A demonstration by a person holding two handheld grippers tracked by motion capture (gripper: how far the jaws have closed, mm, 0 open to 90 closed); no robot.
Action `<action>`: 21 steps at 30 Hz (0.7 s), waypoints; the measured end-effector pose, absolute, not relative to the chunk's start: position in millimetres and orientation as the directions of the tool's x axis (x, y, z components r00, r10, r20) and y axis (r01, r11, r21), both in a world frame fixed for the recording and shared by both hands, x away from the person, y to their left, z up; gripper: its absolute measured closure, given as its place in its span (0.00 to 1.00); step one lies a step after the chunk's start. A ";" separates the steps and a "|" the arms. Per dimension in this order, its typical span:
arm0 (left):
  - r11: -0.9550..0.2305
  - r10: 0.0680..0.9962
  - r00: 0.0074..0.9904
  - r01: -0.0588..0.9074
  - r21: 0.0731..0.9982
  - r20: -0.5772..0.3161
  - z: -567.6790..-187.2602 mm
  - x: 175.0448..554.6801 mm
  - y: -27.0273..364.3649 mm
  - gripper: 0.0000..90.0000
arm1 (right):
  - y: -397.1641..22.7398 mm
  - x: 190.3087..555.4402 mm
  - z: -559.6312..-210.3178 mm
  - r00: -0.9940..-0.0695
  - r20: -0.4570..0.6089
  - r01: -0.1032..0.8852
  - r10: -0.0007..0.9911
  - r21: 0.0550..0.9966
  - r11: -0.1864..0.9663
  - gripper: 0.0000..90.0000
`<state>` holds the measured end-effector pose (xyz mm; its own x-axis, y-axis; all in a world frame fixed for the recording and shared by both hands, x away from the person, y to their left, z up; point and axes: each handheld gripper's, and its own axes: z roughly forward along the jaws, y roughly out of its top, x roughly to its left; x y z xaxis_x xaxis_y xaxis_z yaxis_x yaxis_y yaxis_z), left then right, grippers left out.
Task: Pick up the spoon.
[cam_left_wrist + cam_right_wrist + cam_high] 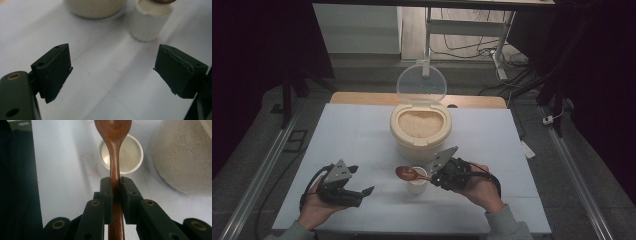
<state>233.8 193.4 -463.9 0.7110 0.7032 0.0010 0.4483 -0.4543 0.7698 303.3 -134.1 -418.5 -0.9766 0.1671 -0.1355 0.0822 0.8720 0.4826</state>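
The right gripper's [115, 192] fingers [106, 195] were clenched on the handle of a wooden spoon [113, 150], gripping it partway along so the bowl reached out past the tips. The spoon's bowl hung over a small white cup [135, 157], which stood on the counter [357, 140] just in front of a cream rice bin [420, 131]. In the high view the right hand [479, 187] held that gripper [432, 176] close to the cup [417, 186], spoon [407, 173] pointing left. The bin was full of rice [419, 122], with its clear lid [421, 82] standing upright behind it. The left gripper's [113, 72] fingers [53, 71] were spread wide, released, with nothing between them but bare counter [107, 82]; the cup [148, 22] and the bin's base [95, 7] lay ahead of them. The left hand [314, 205] held that gripper [359, 185] low at the counter's near left, well apart from the cup.
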 end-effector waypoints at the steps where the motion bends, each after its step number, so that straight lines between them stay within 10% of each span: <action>1: -0.464 0.692 0.722 0.438 0.770 0.006 -460.2 234.3 189.6 0.16 | -133.7 303.0 -418.6 -0.977 -0.136 0.081 0.166 0.486 0.870 0.89; 21: -0.601 0.514 0.855 0.309 0.737 0.060 -422.2 254.4 117.9 0.18 | -128.2 299.7 -419.7 -0.978 -0.144 0.061 0.149 0.487 0.871 0.89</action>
